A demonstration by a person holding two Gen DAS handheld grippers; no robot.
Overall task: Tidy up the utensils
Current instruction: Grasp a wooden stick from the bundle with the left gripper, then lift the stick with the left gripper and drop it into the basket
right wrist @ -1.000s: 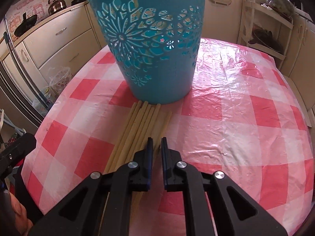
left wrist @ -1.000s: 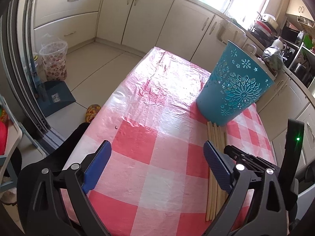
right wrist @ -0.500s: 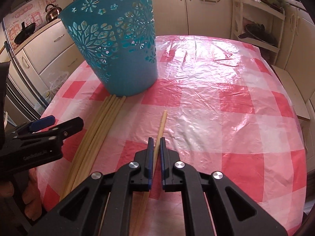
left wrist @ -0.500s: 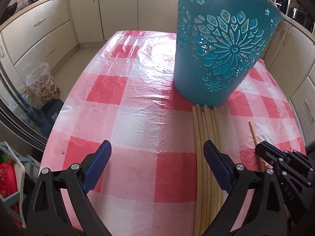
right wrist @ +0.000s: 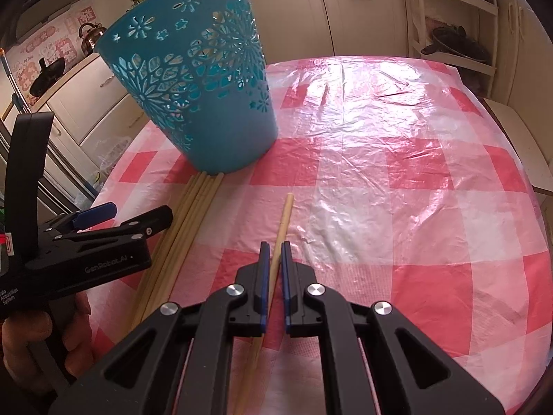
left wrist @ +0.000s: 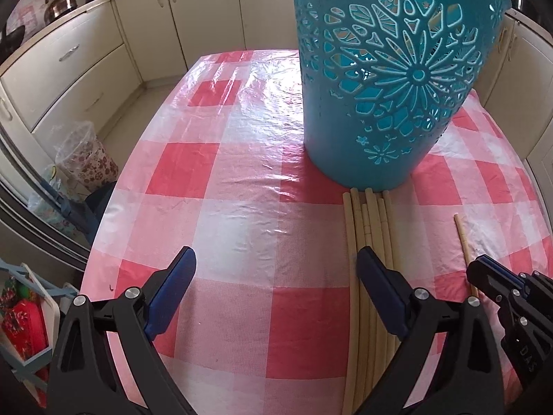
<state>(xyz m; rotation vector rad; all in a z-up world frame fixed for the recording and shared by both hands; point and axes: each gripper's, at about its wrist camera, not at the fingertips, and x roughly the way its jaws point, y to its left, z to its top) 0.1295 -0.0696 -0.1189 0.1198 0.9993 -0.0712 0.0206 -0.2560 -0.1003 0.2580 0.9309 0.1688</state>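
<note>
A teal cut-out basket (left wrist: 397, 79) (right wrist: 197, 97) stands upright on the red-checked tablecloth (left wrist: 242, 180). A bundle of several pale wooden sticks (left wrist: 371, 228) (right wrist: 193, 207) lies with its far ends against the basket's base. My right gripper (right wrist: 273, 252) (left wrist: 484, 269) is shut on one single stick (right wrist: 286, 214) (left wrist: 463, 238), held apart to the right of the bundle. My left gripper (left wrist: 276, 257) (right wrist: 134, 214) is open with nothing between its fingers; its right finger hangs over the bundle's left edge. A hand (right wrist: 38, 339) holds its handle.
Cream cabinets (left wrist: 69, 65) run along the left wall, with a kettle (left wrist: 60, 3) on the counter. A plastic-lined floral bin (left wrist: 86, 159) stands on the floor past the table's left edge. A white shelf rack (right wrist: 452, 34) stands beyond the far right corner.
The left gripper swung right, bringing the basket and bundle closer and more central. The right gripper drew one stick sideways, out of the bundle and away from the basket.
</note>
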